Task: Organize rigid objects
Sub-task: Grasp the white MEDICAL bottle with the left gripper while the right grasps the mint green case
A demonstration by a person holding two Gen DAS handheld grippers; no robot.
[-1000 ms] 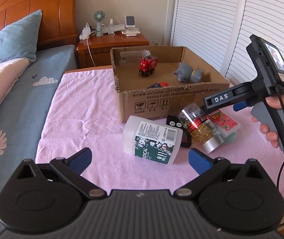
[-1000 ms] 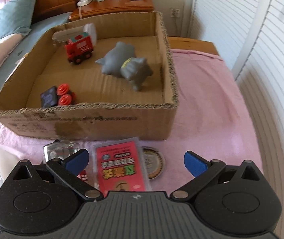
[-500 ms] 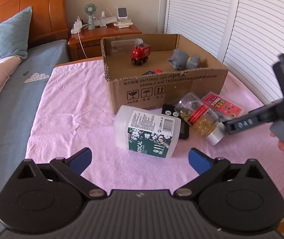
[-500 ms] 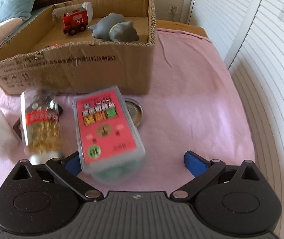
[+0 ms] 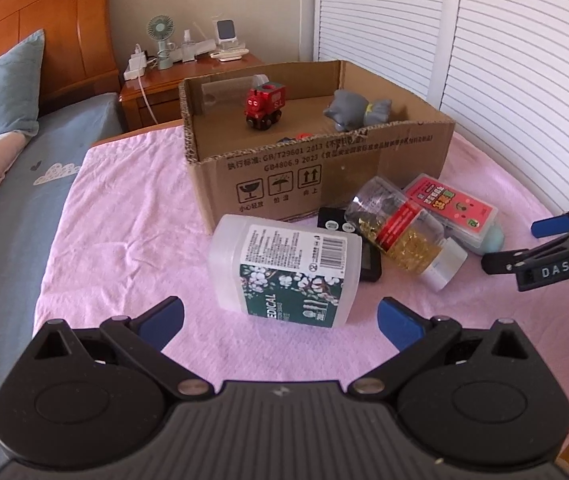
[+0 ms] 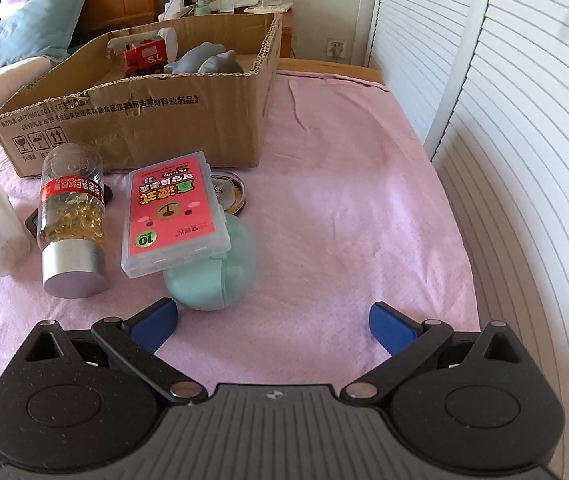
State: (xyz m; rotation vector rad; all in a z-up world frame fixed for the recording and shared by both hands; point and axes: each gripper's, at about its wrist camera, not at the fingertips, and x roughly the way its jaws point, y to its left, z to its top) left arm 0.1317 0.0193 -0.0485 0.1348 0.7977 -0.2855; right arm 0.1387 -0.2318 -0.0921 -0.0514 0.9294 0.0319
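A cardboard box point(image 5: 324, 168) on the pink cloth holds a red toy train point(image 5: 265, 105) and a grey toy animal point(image 5: 354, 112). In front of it lie a white "Medical" jar point(image 5: 288, 272), a clear capsule bottle point(image 5: 400, 232) with a silver cap, a pink card case point(image 5: 450, 206) and a black device point(image 5: 334, 224). In the right wrist view the pink case point(image 6: 174, 216) rests on a teal round object point(image 6: 220, 276), beside the bottle point(image 6: 71, 220) and a round tin point(image 6: 230, 196). My left gripper point(image 5: 280, 318) is open just before the jar. My right gripper point(image 6: 272, 322) is open and empty, near the teal object.
A bed with pillows point(image 5: 0, 92) lies to the left. A wooden nightstand point(image 5: 188, 76) with a fan and chargers stands behind the box. White louvred doors point(image 6: 524, 120) line the right side. The right gripper also shows in the left wrist view point(image 5: 556, 240) at the right edge.
My right gripper has pulled back from over the box and dropped lower, toward the table's near right. My left gripper has drawn slightly back. Both stay open.
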